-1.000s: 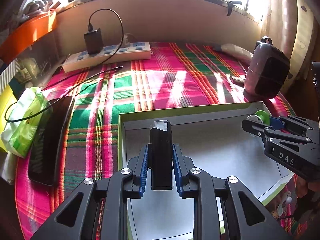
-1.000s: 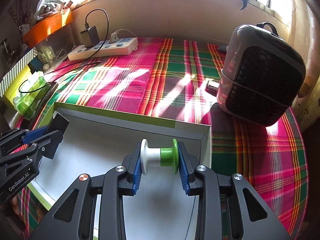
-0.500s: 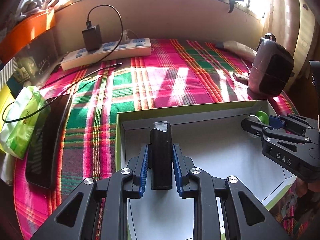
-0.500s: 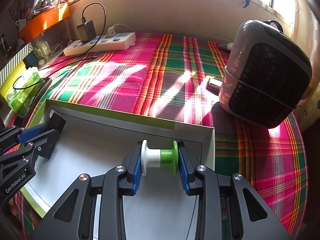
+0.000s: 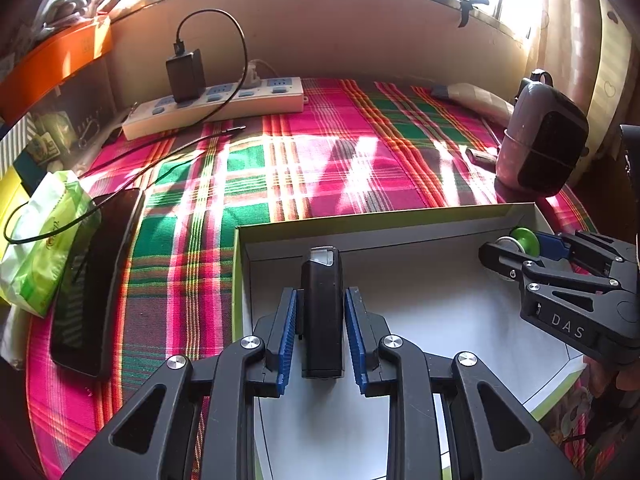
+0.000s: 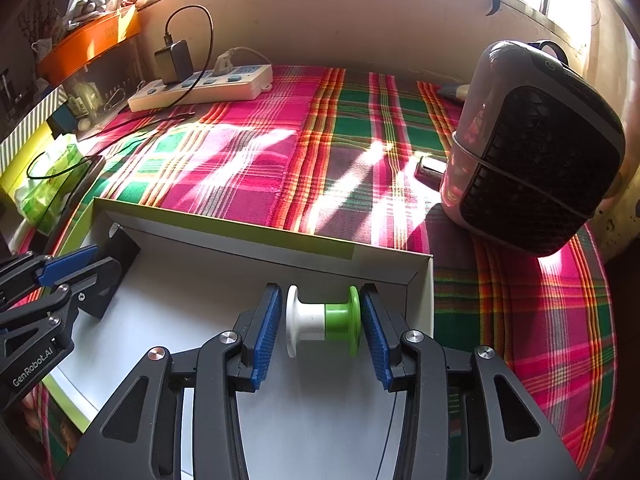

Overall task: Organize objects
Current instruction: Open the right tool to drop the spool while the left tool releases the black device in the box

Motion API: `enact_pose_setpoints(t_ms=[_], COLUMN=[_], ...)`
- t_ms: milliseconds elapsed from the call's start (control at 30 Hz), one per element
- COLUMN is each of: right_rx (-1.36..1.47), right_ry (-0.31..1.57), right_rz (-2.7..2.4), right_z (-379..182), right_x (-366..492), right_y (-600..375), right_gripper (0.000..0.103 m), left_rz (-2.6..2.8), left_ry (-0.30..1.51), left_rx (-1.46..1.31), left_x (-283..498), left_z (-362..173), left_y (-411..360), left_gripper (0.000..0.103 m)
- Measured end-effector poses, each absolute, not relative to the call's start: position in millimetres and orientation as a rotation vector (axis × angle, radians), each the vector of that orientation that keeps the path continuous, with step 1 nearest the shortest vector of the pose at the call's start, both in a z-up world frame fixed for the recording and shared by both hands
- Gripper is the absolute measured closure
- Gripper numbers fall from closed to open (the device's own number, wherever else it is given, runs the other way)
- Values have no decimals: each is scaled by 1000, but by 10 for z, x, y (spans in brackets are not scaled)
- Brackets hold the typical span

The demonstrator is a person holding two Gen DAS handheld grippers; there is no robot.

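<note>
- Inside the shallow box [image 5: 420, 232], near-left corner: left gripper [image 5: 321, 322] straddles a black rectangular device with a clear tip [image 5: 322, 308]; jaws opening, slim gaps visible on both sides, pads off it. Device lies on the white box floor.
- Right side of the same box, by its far-right corner: right gripper [image 6: 322, 330] around a white-and-green spool [image 6: 323, 320]; jaws opening, daylight on both flanks, spool sits on the floor, axis across the jaws.
- Each gripper shows in the other's view, well apart across the box.
- Box rests on a pink/green plaid cloth [image 5: 320, 168].
- Left of the box: dark tablet-like slab [image 5: 92, 280] flat on the cloth, green tissue pack [image 5: 44, 236] just beside it, black cable looped over both.
- Right, past the box: small pink-and-black fan heater [image 6: 532, 148], a small dark item at its base, too small to identify.
- Far edge by the wall: white power strip [image 5: 216, 104] with a black charger [image 5: 185, 74] plugged in.
</note>
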State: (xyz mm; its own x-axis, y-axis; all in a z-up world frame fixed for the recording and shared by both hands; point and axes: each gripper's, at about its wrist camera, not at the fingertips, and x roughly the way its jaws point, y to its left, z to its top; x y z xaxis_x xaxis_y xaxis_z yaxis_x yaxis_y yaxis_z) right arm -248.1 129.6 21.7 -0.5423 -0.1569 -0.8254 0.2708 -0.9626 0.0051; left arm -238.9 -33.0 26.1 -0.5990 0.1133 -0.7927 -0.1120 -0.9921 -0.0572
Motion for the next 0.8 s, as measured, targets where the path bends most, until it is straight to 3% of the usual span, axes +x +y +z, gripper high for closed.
enact_pose_setpoints(t_ms=[333, 800], right_rx=[1326, 1288], right_ry=[164, 113], right_rz=[-2581, -2602], right_z=[254, 347], right_x=[-2434, -2267], right_y=[1309, 1390], right_gripper=[51, 50], left_rz=[2707, 2736], left_ry=[-2, -16], left_rx=[-1327, -1281], left_x=[-2323, -2123], left_z=[294, 432], left_y=[-331, -354], left_gripper=[74, 73])
